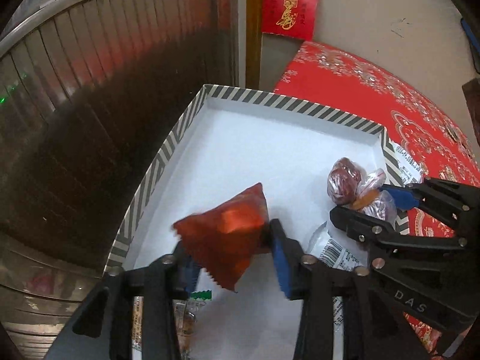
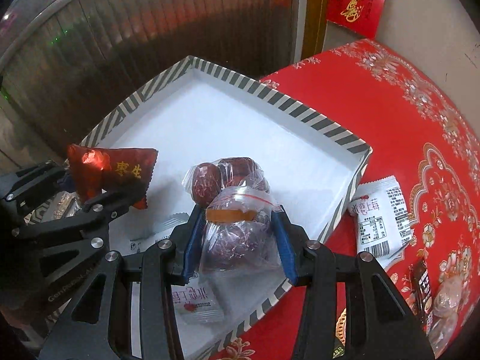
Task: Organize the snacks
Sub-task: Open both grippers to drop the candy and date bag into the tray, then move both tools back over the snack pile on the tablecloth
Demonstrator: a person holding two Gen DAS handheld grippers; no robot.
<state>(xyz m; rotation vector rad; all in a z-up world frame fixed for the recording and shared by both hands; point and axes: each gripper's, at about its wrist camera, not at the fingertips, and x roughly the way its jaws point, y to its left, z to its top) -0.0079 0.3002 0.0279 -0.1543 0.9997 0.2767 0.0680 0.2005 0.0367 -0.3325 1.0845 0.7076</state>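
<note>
Left gripper (image 1: pixel 231 249): jaws apart around crinkled red foil snack packet (image 1: pixel 223 234), above white striped-rim cardboard box (image 1: pixel 168 156) | right gripper (image 2: pixel 238 243): clamped on clear zip bag of red dates (image 2: pixel 237 210), over box for drop-in

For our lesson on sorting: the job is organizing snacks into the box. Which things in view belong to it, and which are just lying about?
Part of the job:
- striped box
- red snack packet between the left tongs
- clear bag of dates in the right tongs
- white snack packet outside the box

Just lying about:
- red tablecloth
- red envelope on the wall
- ribbed shutter
</note>
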